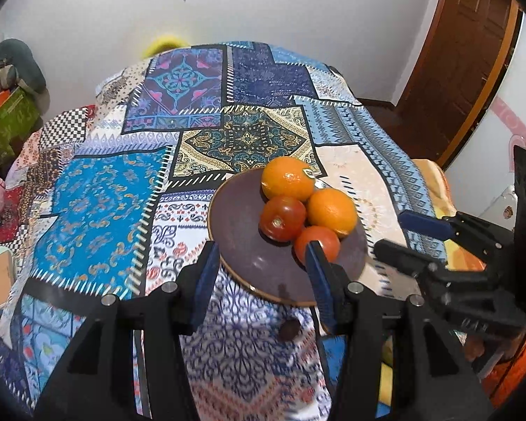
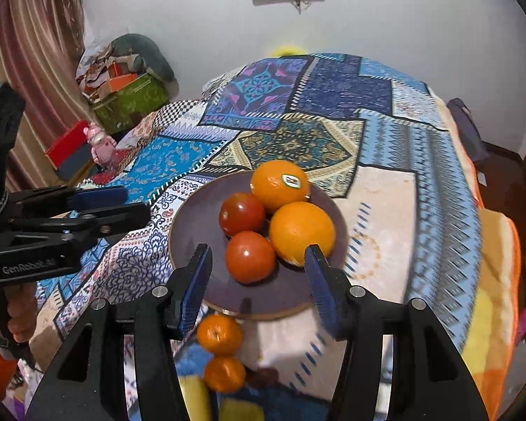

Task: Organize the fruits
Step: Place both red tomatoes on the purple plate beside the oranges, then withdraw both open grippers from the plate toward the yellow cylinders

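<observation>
Fruit plate (image 2: 189, 224) lies just beyond the empty right hand-held gripper (image 2: 257, 263).

A plate (image 2: 193, 231) sits on the table (image 2: 385, 210) ahead of me, near its front edge. On the plate four fruits touch in a cluster: the stickered orange (image 2: 280, 184) at the back, a second orange (image 2: 301, 233) before it to the right, one tomato (image 2: 242, 213) on the left, the other tomato (image 2: 250, 256) nearest me. The left half of the plate is bare. In front of the plate, off its rim, lie two mandarins (image 2: 219, 334), one before the other. My right gripper (image 2: 259, 266) hangs over the plate's near rim; my left gripper (image 1: 261, 258) stands beside it over the plate's left edge.
</observation>
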{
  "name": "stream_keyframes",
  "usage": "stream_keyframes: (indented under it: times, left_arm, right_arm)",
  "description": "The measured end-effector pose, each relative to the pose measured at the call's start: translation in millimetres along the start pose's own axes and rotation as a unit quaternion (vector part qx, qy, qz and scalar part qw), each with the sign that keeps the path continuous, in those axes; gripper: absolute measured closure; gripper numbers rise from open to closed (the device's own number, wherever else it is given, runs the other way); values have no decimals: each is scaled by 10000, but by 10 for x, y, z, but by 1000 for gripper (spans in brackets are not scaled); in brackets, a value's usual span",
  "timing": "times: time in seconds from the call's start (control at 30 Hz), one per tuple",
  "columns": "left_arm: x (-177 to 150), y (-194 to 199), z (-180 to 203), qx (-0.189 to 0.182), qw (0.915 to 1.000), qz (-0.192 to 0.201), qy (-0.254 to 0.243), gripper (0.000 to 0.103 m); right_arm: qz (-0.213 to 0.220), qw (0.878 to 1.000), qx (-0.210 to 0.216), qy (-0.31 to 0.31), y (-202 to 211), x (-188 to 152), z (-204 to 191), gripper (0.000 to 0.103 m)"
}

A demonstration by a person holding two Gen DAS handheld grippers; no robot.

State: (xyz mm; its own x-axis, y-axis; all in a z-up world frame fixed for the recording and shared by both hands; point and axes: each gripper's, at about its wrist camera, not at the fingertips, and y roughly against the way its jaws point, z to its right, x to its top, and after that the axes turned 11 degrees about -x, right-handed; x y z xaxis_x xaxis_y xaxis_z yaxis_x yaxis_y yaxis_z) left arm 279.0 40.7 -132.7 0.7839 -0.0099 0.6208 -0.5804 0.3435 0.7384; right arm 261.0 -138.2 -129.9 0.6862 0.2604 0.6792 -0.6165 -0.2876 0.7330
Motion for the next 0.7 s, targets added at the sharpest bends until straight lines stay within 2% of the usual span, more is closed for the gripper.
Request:
stream_keyframes:
  times: [0.33, 0.57, 0.7]
  left_arm:
    - [-386, 264, 308, -7, 10000, 10, 43, 50]
    - [-716, 115, 542, -156, 9992, -284, 245, 49]
    - [-867, 7, 693, -124, 9985, -456, 261, 49]
  right_arm:
    - [-5, 9999, -94, -113, 377, -339, 197, 51]
    - [-182, 9997, -143, -43, 455, -690, 226, 51]
    - [-278, 9995, -115, -49, 483, -835, 260, 51]
